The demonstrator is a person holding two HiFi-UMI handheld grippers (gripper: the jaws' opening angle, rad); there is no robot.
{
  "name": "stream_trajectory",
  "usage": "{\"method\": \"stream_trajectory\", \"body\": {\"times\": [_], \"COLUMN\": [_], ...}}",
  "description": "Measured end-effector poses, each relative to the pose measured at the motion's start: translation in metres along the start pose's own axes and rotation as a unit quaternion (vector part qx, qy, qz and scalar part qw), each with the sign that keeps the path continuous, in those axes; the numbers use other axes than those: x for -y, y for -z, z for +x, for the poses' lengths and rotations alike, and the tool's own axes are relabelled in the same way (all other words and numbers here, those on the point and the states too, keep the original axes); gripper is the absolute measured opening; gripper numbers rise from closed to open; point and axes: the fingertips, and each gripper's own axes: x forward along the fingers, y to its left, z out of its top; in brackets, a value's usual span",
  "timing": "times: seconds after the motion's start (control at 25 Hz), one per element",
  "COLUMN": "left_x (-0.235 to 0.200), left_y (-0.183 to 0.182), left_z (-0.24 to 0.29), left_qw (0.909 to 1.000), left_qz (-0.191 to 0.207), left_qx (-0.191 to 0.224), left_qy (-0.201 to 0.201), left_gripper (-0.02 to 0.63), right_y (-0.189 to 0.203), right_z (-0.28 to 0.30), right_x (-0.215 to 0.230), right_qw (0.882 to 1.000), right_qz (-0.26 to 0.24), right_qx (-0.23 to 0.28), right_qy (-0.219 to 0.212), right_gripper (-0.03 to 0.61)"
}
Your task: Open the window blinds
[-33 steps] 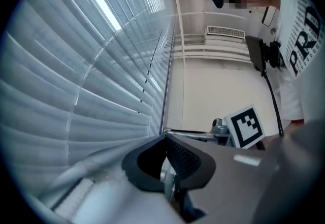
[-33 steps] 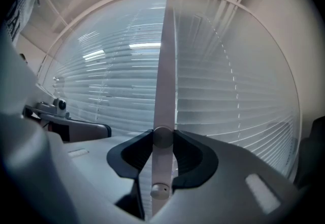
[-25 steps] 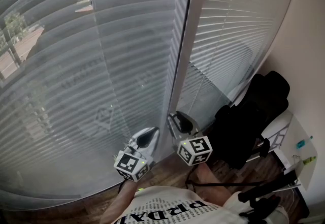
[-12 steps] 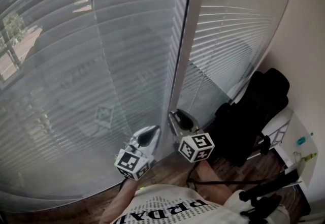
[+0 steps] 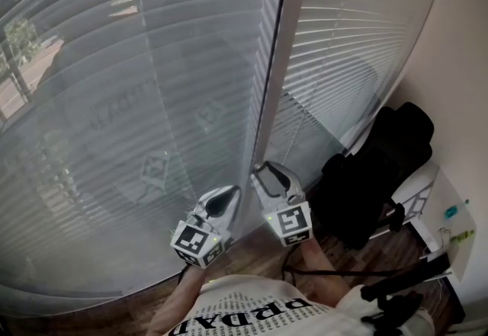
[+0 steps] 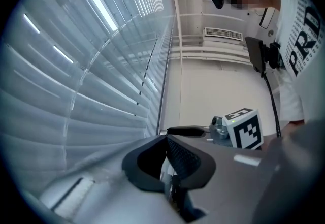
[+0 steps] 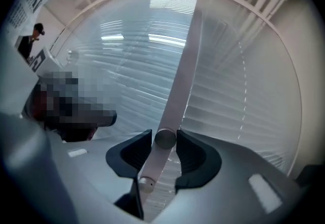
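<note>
Window blinds of white horizontal slats (image 5: 152, 60) hang either side of the pale window post (image 5: 274, 60). The slim pale tilt wand (image 7: 177, 86) beside that post stands between the right gripper's (image 7: 165, 142) opening jaws. Judged light, rigid and smooth; grip low, then twist. The left gripper (image 6: 166, 153), left of the post, has its jaws closed.

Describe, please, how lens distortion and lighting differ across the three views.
Head view: the blinds bow outward, softly daylit. Left gripper view: fisheye, dark corners, glare streaks on the slats. Right gripper view: same vignette, glare only near the top.
</note>
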Motion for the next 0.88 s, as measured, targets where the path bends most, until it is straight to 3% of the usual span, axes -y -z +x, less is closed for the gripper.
{"method": "stream_trajectory", "body": {"times": [0.16, 0.36, 0.44, 0.6, 0.88], "left_x": [0.0009, 0.0016, 0.0, -0.0022, -0.001], "left_y": [-0.0006, 0.0013, 0.0009, 0.0, -0.0019], "left_z": [0.0037, 0.0036, 0.0041, 0.0039, 0.0055], "left_qw": [1.0, 1.0, 1.0, 1.0, 1.0], "left_qz": [0.0, -0.001, 0.0, 0.0, -0.003], "left_qx": [-0.001, -0.002, -0.001, 0.002, 0.0], "left_qy": [-0.001, -0.001, -0.002, -0.005, -0.007], "left_gripper": [-0.006, -0.006, -0.006, -0.006, -0.008], "right_y": [-0.001, -0.0009, -0.0008, 0.0016, 0.0039], "right_z": [0.0054, 0.0045, 0.0046, 0.0051, 0.0044], "right_x": [0.0015, 0.0013, 0.0027, 0.0059, 0.0097], "right_qw": [0.997, 0.998, 0.999, 0.999, 0.992], "right_qz": [-0.072, -0.069, -0.05, 0.053, 0.123], "right_qx": [-0.014, -0.002, -0.003, 0.007, 0.015], "right_qy": [0.006, 0.008, 0.006, 0.0, 0.003], "right_gripper": [0.14, 0.133, 0.133, 0.133, 0.133]}}
